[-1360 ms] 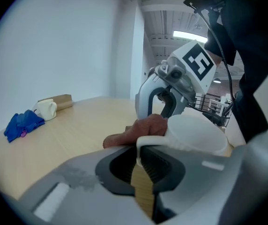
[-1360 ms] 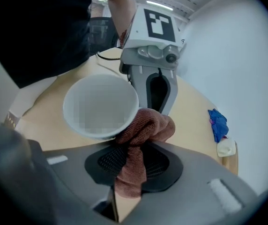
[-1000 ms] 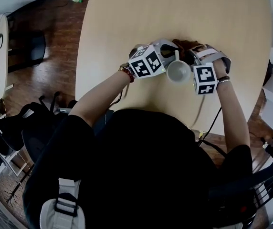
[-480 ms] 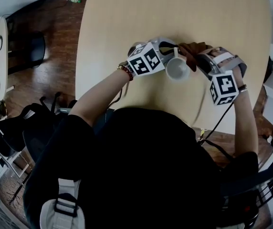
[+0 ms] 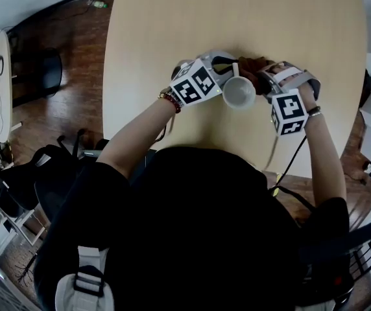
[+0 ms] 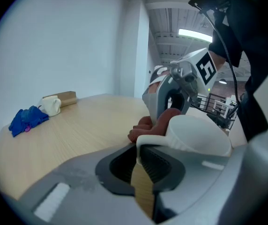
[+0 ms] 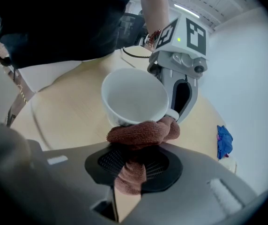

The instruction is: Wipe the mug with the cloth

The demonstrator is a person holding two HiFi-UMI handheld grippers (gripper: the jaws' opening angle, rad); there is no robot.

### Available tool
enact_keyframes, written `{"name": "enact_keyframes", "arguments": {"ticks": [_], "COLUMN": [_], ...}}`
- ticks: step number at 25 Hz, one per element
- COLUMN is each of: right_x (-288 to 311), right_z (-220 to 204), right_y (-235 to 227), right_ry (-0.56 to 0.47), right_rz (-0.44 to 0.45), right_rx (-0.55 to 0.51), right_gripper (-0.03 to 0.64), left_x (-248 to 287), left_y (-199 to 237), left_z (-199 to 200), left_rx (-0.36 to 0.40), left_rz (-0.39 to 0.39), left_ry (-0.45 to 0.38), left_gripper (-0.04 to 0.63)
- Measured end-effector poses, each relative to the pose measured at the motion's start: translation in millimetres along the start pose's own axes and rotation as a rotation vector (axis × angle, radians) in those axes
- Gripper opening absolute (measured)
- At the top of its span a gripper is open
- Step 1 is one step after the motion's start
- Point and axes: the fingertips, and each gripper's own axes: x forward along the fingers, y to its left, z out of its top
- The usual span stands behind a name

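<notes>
A white mug (image 5: 239,94) is held above the light wooden table (image 5: 172,31), its mouth facing up in the head view. My left gripper (image 5: 229,67) is shut on the mug's handle (image 6: 145,141), and the left gripper view shows the handle pinched between the jaws. My right gripper (image 5: 261,80) is shut on a brown cloth (image 7: 138,135). The cloth is bunched and pressed against the mug's outer wall (image 7: 131,97) below the rim and next to the handle. In the left gripper view the cloth (image 6: 164,121) sits behind the mug (image 6: 197,134).
At the table's far end lie a blue cloth (image 6: 27,118), a small white mug (image 6: 51,105) and a brown box (image 6: 64,97). The table's near edge (image 5: 192,141) runs just under the person's forearms. Dark chairs (image 5: 36,173) stand on the wood floor to the left.
My right gripper with the cloth swung out to the right of the mug, then came back in against its side, a little higher. The left gripper and mug stayed put.
</notes>
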Motion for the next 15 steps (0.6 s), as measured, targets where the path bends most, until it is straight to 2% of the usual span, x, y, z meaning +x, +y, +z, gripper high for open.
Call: {"name": "enact_keyframes", "arguments": {"ticks": [8, 12, 15], "right_x": [28, 19, -2], "right_z": [-6, -5, -2], "right_y": [9, 11, 10], "right_ry": [-0.023, -0.046, -0.108], "right_rz": [-0.009, -0.026, -0.043], "right_rx": [0.179, 0.22, 0.304], "right_gripper": [0.089, 0.089, 0.089], "left_x": [-4, -6, -7], "left_y": [1, 2, 4], "left_z": [-1, -2, -3], "left_rx": [-0.051, -0.091, -0.104], "left_rz": [0.03, 0.052, 0.074], "left_ry": [-0.014, -0.021, -0.016], "left_gripper": [0.034, 0.037, 0.036]}}
